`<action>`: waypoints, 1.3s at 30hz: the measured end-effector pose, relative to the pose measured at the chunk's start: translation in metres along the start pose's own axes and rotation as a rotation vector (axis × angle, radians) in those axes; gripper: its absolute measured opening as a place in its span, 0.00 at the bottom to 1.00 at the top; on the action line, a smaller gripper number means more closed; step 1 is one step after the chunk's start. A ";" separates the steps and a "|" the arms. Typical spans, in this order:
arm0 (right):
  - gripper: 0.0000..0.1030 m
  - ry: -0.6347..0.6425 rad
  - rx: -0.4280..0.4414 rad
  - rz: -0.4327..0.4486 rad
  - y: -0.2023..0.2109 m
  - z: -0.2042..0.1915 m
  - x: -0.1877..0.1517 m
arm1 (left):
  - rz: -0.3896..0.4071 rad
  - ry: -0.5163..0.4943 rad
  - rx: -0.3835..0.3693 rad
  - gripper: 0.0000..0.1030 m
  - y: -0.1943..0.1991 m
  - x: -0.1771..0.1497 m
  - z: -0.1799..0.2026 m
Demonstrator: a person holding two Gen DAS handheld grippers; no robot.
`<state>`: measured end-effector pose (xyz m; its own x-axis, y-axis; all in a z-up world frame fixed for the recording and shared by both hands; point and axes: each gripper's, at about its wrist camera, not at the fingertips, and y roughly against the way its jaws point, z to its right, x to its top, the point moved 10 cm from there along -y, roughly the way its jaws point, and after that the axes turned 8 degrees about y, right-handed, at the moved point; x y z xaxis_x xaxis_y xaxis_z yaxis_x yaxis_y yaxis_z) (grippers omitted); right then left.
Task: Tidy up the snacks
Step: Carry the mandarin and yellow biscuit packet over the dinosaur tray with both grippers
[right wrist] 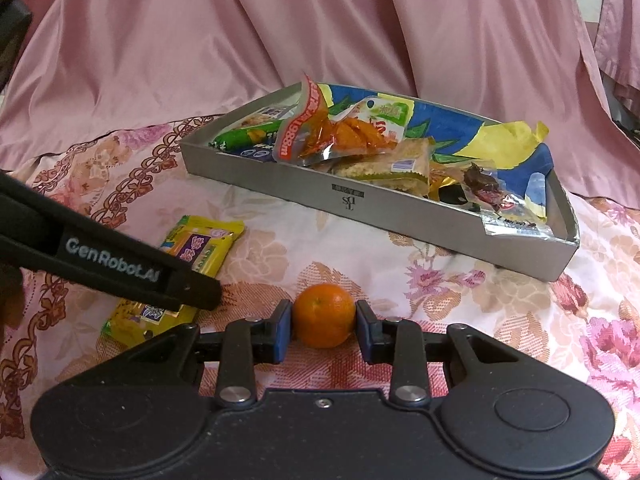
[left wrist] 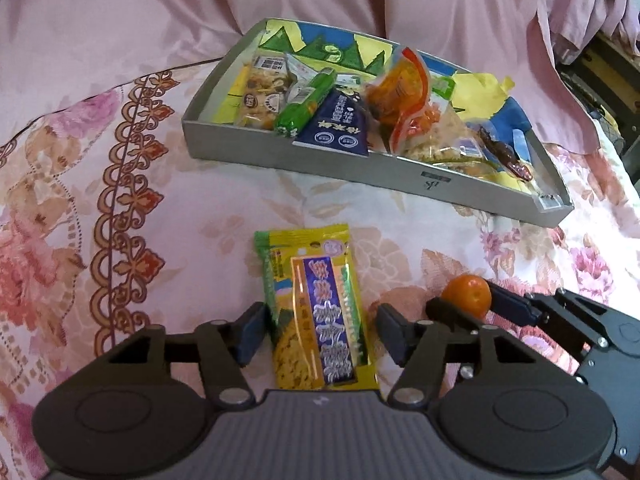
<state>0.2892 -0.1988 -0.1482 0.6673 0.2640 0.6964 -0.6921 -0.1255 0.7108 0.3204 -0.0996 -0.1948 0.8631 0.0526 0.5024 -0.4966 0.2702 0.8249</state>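
A yellow and green snack packet lies flat on the floral cloth between the fingers of my left gripper, which is open around it with small gaps on both sides. The packet also shows in the right wrist view, partly behind the left gripper's arm. My right gripper is shut on a small orange that rests on the cloth; it shows in the left wrist view too. A grey box holds several snack packets; it also shows in the right wrist view.
The floral cloth covers the surface. Pink draped fabric rises behind the box. Dark furniture stands at the far right.
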 end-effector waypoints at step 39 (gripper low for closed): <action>0.34 -0.023 -0.147 0.236 0.040 0.027 0.053 | 0.401 0.190 -0.025 0.52 0.078 0.063 -0.021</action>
<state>0.3041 -0.2159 -0.0800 0.4882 0.2219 0.8441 -0.8603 -0.0404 0.5082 0.3376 -0.0547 -0.1047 0.6054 0.3328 0.7230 -0.7953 0.2156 0.5666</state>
